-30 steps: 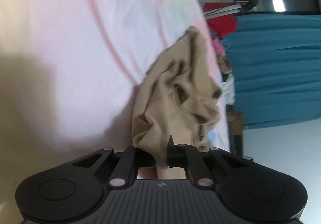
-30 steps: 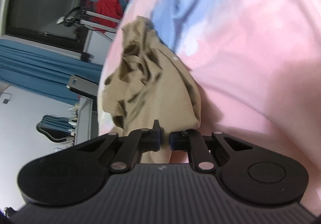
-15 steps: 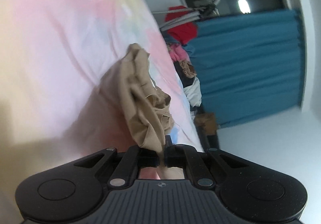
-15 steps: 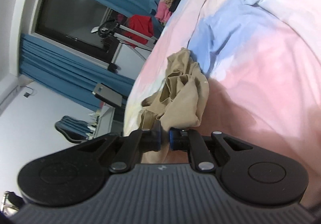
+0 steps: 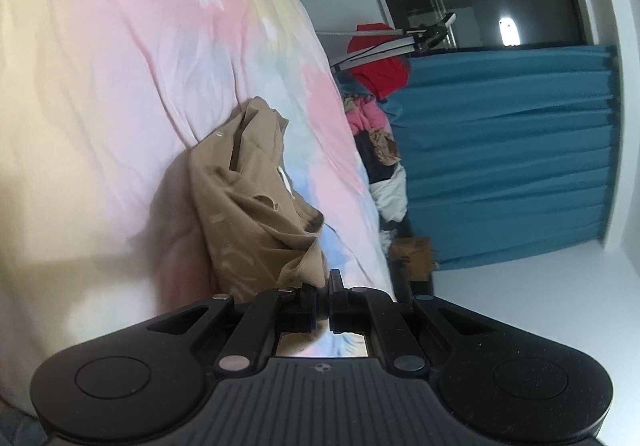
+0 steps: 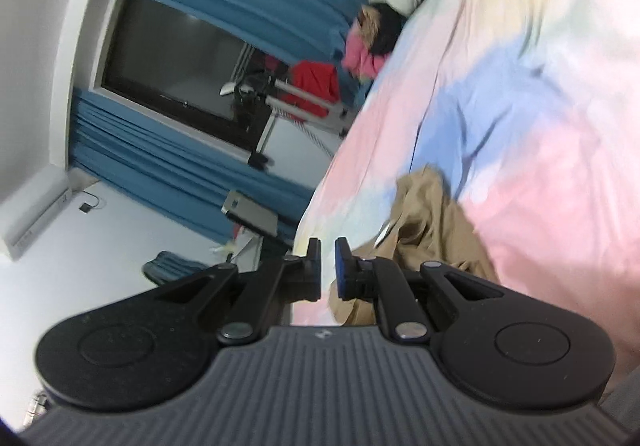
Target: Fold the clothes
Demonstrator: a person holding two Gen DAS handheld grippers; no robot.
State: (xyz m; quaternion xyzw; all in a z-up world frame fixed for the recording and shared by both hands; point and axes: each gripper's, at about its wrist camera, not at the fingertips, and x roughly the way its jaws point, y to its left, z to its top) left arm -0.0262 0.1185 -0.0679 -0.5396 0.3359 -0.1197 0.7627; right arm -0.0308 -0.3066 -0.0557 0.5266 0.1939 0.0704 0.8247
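Your left gripper point(image 5: 325, 296) is pinching the tan garment's point(image 5: 256, 202) near edge; your right gripper point(image 6: 328, 270) is sitting narrowly parted, gripping nothing, garment just beside it.

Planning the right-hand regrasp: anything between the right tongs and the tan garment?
Nothing visible. The right tongs stand slightly apart with nothing between them; the tan garment lies just beyond and to their right on the pastel bedspread, with no other item between. The left tongs are shut on the garment's edge.
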